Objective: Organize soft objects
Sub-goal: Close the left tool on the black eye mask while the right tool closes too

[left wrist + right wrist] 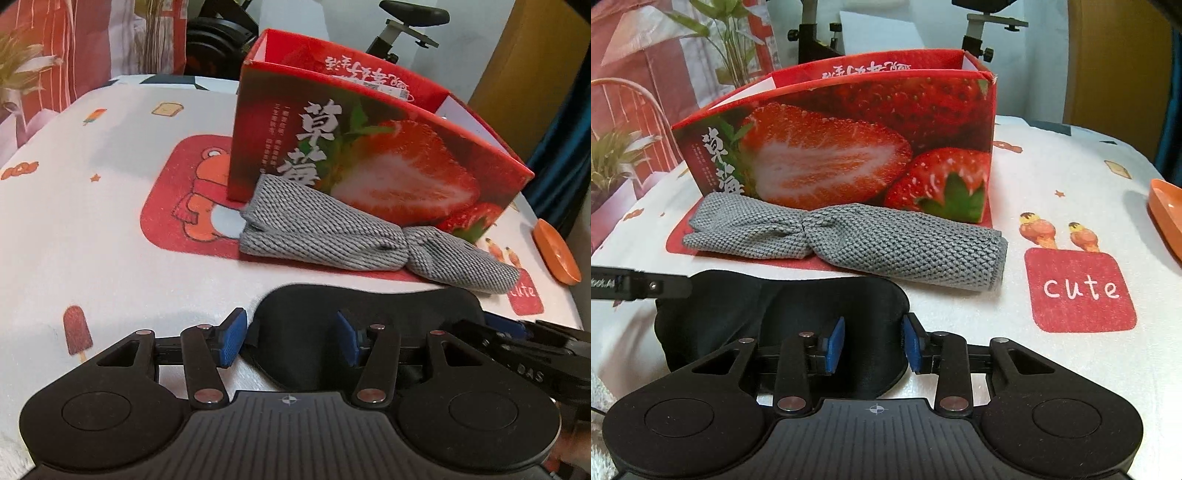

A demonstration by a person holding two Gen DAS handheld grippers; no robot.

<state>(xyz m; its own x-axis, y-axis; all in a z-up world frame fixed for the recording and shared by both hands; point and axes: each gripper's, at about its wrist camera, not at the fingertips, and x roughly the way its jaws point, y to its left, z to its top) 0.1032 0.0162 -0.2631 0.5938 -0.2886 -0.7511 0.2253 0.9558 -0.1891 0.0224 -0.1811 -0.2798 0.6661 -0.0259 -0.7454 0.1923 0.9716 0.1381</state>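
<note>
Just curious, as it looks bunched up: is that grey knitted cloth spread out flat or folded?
Folded. The grey knitted cloth lies doubled over, cinched in the middle, against the strawberry box.

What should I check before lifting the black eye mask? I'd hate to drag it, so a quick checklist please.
1. Eye mask flat on the tablecloth: ok.
2. Left gripper straddles the mask, pads not pressing: not ok.
3. Right gripper closed on the mask: cannot tell.
4. Grey knit cloth apart from the mask: ok.
5. Strawberry box open on top: ok.
</note>
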